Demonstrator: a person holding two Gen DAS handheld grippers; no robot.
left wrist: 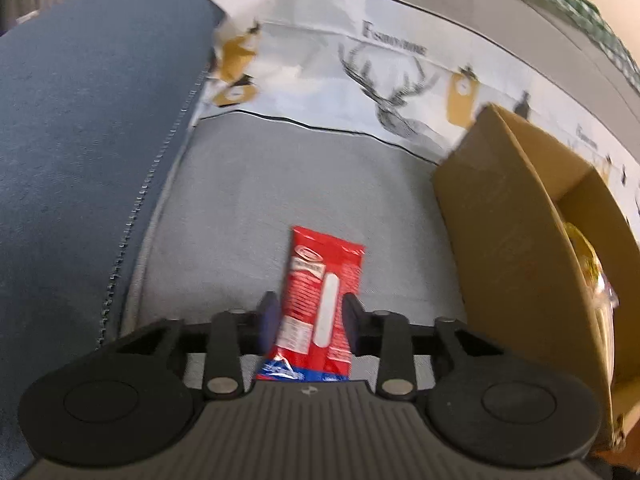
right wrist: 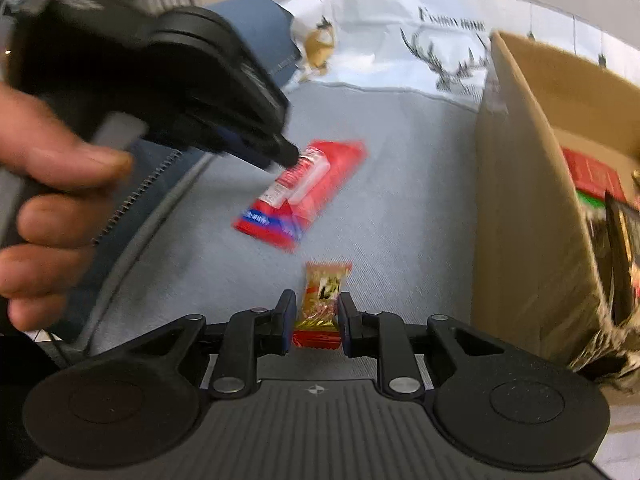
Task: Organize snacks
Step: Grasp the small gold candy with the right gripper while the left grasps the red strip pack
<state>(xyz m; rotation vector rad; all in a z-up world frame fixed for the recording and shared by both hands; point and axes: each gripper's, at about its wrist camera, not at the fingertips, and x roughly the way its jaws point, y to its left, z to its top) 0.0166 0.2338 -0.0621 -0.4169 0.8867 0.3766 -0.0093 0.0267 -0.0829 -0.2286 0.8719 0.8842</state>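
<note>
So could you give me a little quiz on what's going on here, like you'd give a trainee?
1. True or false: the cardboard box is empty.
2. What is between the fingers of the right gripper? A) a small orange packet B) a spoon C) nothing
3. Which gripper grips the long red packet?

Key
1. False: other packets show inside it.
2. A
3. The left gripper.
</note>
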